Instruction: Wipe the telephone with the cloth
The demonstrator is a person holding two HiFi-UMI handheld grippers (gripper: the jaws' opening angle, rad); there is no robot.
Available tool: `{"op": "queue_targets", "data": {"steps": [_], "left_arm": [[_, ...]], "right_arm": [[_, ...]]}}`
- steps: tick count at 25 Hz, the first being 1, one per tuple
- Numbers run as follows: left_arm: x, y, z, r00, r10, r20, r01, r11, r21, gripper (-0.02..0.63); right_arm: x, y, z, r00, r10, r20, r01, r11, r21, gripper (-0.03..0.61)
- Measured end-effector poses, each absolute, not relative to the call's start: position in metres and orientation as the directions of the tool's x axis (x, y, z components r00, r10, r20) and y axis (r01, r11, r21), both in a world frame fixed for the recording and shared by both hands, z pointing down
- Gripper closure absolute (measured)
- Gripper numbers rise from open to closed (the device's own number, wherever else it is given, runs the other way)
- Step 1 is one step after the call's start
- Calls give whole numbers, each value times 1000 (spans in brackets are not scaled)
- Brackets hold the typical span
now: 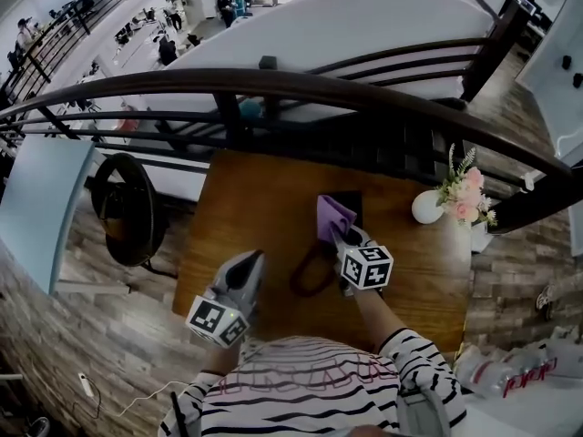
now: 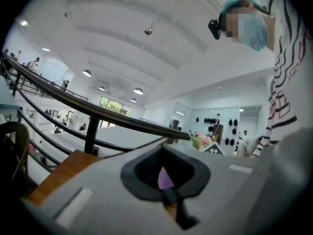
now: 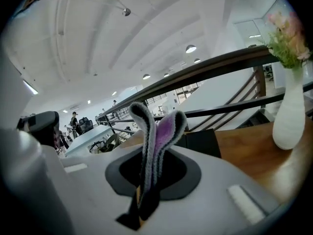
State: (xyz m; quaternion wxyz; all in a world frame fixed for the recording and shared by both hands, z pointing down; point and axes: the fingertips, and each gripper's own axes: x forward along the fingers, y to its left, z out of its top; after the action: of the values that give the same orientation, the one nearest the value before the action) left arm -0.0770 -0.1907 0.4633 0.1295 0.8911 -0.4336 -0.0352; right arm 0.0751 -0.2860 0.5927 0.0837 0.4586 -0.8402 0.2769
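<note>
Head view: the right gripper [image 1: 339, 237] pinches a soft, light cloth [image 1: 332, 215] over the rigid-looking telephone [image 1: 355, 205] on the desk [image 1: 255, 198]. Left gripper view: the left gripper [image 2: 172, 199] is closed on nothing. Right gripper view: the clamped cloth flops limply, probably best held near its edge.

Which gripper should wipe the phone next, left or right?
Right. The right gripper is shut on the purple cloth, just beside the dark telephone. The left gripper is shut on nothing and sits farther from it.

Cloth [image 3: 157, 140]: purple, folded double, pinched upright between the right hand-held gripper's [image 3: 145, 196] jaws, its free end rising above them.
Telephone [image 3: 198, 142]: dark flat slab lying on the desk [image 3: 254, 153], just beyond that hand-held gripper's tips.
</note>
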Motion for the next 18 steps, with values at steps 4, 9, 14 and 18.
{"op": "queue_targets", "data": {"steps": [4, 9, 14, 18], "left_arm": [[-80, -197, 467, 621, -782, 57, -764, -588, 267, 612], [-83, -201, 468, 615, -786, 60, -764, -576, 290, 612], [-85, -203, 470, 619, -782, 69, -762, -578, 292, 612], [-84, -202, 469, 622, -780, 67, -760, -581, 291, 612]], "right_arm": [[65, -303, 612, -571, -695, 437, -817, 427, -389, 541], [68, -325, 628, -540, -689, 483, -841, 414, -349, 541], [89, -340, 639, -488, -696, 527, -873, 386, -299, 541], [111, -345, 642, -445, -710, 546, -895, 353, -271, 541]]}}
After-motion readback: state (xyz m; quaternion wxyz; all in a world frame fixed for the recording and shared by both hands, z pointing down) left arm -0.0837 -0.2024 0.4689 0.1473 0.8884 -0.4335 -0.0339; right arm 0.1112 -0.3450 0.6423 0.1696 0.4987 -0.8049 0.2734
